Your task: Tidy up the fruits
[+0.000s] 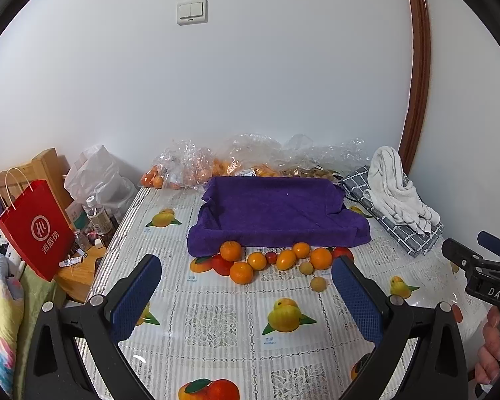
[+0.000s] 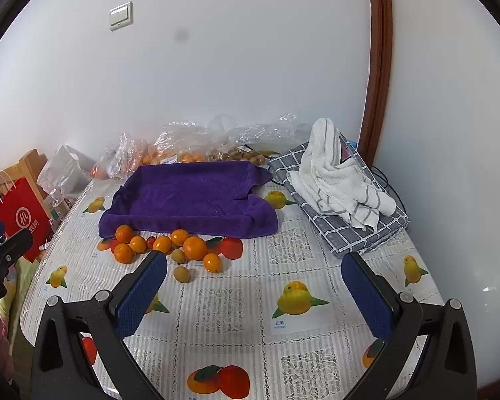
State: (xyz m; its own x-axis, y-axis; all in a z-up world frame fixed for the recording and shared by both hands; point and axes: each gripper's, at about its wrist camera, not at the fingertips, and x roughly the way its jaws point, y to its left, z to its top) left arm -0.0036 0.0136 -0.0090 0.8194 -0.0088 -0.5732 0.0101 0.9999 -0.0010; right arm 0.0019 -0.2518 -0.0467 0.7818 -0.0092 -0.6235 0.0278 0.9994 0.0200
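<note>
Both grippers' fingers gape empty; red bag logo perhaps reads "海底捞".

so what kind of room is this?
Most likely a bedroom at home, not a lab: a table under a fruit-print tablecloth against a plain wall, bedding beside it, a red shopping bag and water bottles on a side stand.

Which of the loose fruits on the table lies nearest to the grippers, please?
The small yellowish-green round fruit. It sits alone, closer to the camera than the orange cluster, which lies against the purple towel.
</note>
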